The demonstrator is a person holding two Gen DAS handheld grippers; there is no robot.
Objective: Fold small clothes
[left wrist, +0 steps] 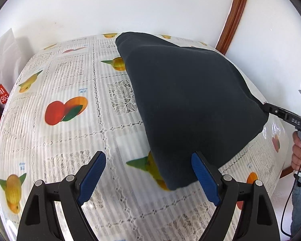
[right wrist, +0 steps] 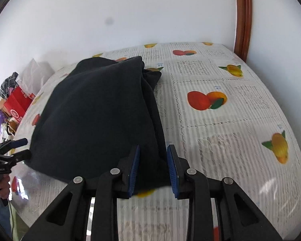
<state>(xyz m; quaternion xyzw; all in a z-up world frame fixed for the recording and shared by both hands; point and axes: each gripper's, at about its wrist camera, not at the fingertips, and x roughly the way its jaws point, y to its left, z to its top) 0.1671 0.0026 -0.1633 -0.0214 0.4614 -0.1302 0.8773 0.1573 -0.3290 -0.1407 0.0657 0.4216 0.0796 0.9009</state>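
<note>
A dark navy garment (left wrist: pixel 190 104) lies folded on the fruit-print tablecloth (left wrist: pixel 70 76), and shows in the right wrist view (right wrist: pixel 94 116) too. My left gripper (left wrist: pixel 148 168) is open and empty, its right finger just beside the garment's near corner. It also shows at the left edge of the right wrist view (right wrist: pixel 22 147), open. My right gripper (right wrist: pixel 153 168) has its blue pads on either side of the garment's near corner, with a gap between them. In the left wrist view it (left wrist: pixel 266 108) meets the garment's right corner.
The table stands against a white wall with a brown wooden frame (left wrist: pixel 234 14) at the right. Red and white bags (right wrist: pixel 18 102) and clutter lie beyond the table's left side. The tablecloth to the right of the garment (right wrist: pixel 220 120) is bare.
</note>
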